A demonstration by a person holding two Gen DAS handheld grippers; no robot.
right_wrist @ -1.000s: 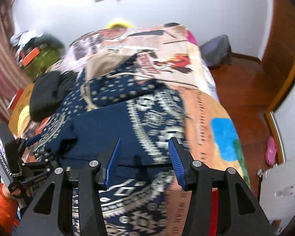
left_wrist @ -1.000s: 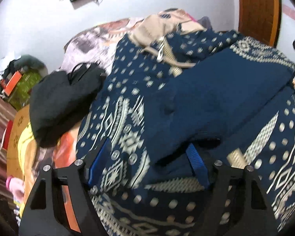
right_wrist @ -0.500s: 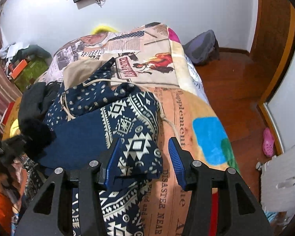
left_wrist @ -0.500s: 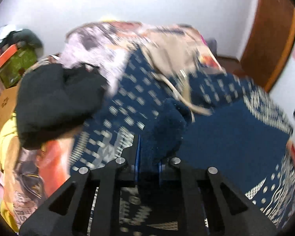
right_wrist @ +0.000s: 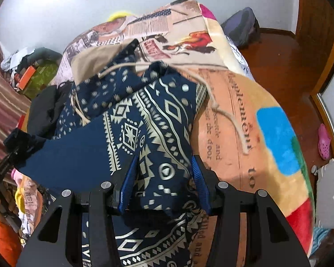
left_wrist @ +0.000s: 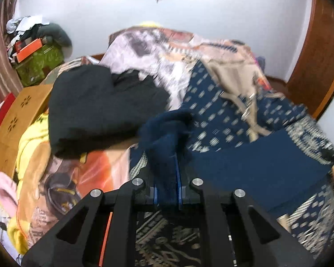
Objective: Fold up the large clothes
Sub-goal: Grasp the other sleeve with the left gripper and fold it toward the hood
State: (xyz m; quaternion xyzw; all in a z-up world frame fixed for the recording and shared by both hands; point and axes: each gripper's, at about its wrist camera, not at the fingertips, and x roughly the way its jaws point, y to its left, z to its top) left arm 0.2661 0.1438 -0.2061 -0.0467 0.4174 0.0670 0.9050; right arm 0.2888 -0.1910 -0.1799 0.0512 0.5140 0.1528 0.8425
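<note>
A navy hoodie [right_wrist: 131,120] with cream geometric print, a beige hood lining [left_wrist: 231,75] and cord drawstrings [right_wrist: 225,113] lies on the bed. My left gripper [left_wrist: 165,178] is shut on a bunched plain navy sleeve end [left_wrist: 164,131], lifted off the bed. The right wrist view shows that same gripper [right_wrist: 12,149] at the far left, pulling the sleeve out sideways. My right gripper [right_wrist: 164,162] is open and low over the hoodie. A patterned fold lies between its blue pads [right_wrist: 128,178], which do not visibly press on it.
A printed blanket [right_wrist: 276,133] covers the bed. A black garment [left_wrist: 95,109] lies left of the hoodie. A wooden box [left_wrist: 17,120] and a cluttered green box [left_wrist: 37,66] stand at the left. On the wooden floor sit a dark backpack [right_wrist: 242,29] and a pink shoe [right_wrist: 324,142].
My left gripper closed on the navy sleeve end and carried it up and to the left. My right gripper came down until the patterned fold sat between its jaws.
</note>
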